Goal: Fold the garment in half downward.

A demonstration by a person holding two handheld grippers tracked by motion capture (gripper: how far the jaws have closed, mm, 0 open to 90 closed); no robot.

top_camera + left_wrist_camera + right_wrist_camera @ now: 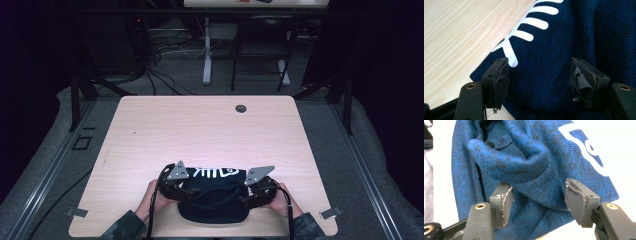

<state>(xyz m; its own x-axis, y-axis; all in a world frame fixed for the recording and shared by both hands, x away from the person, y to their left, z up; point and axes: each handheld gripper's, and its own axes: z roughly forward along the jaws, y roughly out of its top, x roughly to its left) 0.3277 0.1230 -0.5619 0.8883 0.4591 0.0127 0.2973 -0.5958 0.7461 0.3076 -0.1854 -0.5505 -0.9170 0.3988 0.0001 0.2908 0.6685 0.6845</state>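
While on table (200, 125): one navy beanie (212, 200) | two grippers: left (539, 77), right (536, 202), parted, holding nothing

Dark blue knitted cloth garment (564, 50) with smooth white print lies on matt pale wood table (200, 125)

Two forearms in from the bottom edge of the high view, sleeves patterned, one hand on each tool. Left hand (150, 197) at lower left of centre, wrapped round the left gripper (172, 181), its grey plate tilted up toward the middle. Right hand (282, 200) at lower right of centre, round the right gripper (255, 185), angled inward to face the other. Both sets of jaws parted, pads (499, 82) apart, nothing pinched between them.
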